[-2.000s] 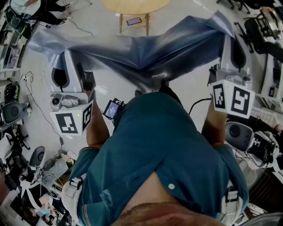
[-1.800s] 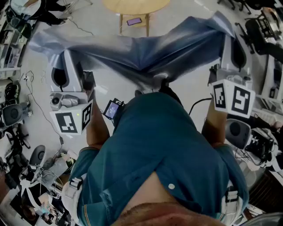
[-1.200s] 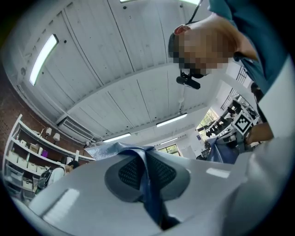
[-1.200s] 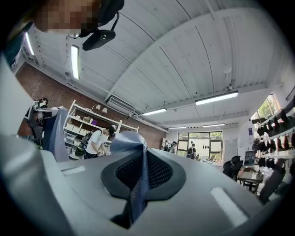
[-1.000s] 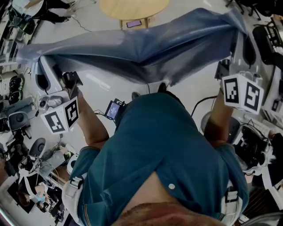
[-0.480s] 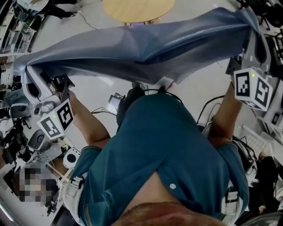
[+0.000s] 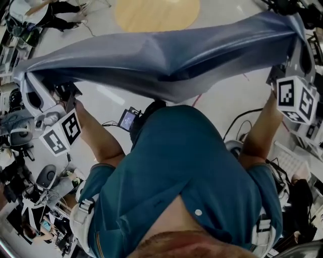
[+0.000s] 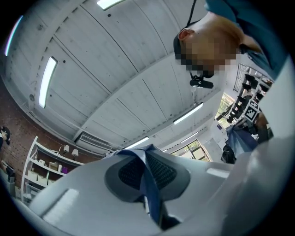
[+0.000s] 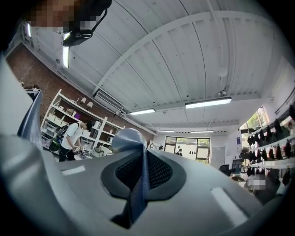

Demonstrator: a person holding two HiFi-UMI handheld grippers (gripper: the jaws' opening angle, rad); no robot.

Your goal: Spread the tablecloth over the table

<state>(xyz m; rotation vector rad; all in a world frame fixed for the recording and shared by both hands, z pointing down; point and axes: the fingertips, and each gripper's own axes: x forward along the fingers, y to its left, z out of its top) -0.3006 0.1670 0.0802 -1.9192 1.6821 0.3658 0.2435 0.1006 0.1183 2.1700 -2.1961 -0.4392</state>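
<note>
A pale workshop floor (image 7: 222, 95) ringed with gear fills the head view, much of it hidden by the person's teal shirt (image 7: 186, 171) at six o'clock. The left claw (image 8: 146, 173) at nine o'clock and the right claw (image 9: 140, 175) at two are each clamped tight on the blue tablecloth (image 7: 166, 55), which hangs stretched between them. Beyond, at twelve, the round wooden desk (image 7: 156, 12) is cut off by the frame's top.

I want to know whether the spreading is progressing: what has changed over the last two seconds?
The left gripper and right gripper have moved apart, toward the head view's sides. This has pulled the blue-grey tablecloth from a sagging drape into a wider, tauter band that now hides the legs of the round wooden table. Unchanged: both jaws stay shut on the cloth, which is held in the air.
</note>
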